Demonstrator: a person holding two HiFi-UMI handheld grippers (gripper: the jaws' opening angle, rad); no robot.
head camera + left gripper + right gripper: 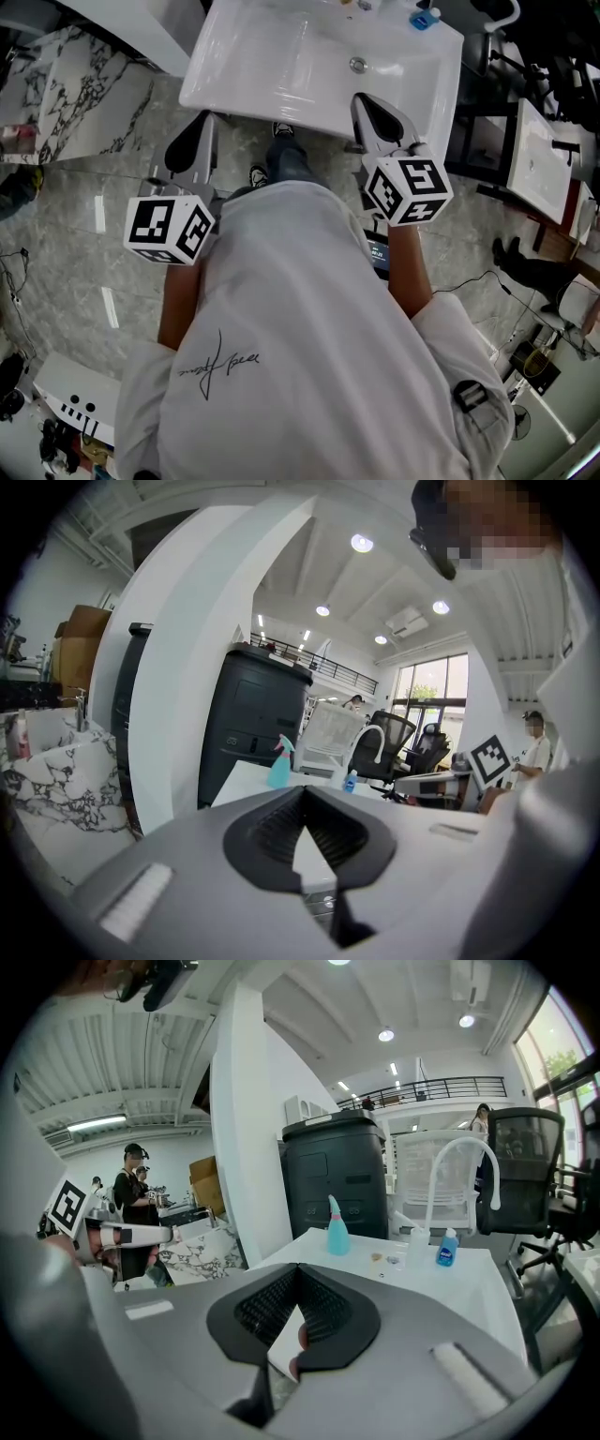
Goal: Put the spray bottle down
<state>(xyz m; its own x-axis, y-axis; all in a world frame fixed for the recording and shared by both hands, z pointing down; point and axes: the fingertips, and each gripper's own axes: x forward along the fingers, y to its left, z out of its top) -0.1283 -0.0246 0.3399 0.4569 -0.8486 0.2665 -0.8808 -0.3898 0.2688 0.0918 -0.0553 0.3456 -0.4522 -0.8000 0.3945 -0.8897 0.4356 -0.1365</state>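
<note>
A teal spray bottle [337, 1227] stands upright by itself at the far edge of the white sink [281, 66], to the left of the white faucet [459, 1171]. The left gripper view shows the spray bottle [279, 762] there too, well beyond the jaws. In the head view the bottle does not show. My right gripper [364, 101] hovers over the sink's near right edge, jaws shut with nothing between them [298, 1269]. My left gripper [202, 120] is held below the sink's near left edge, shut and empty [302, 794].
A small blue bottle [447, 1248] and a clear cup [417, 1238] stand by the faucet. A marble counter [66, 84] lies left, a second white basin [539, 159] right. Behind the sink are a black cabinet [253, 714] and an office chair [525, 1166]. People stand in the background.
</note>
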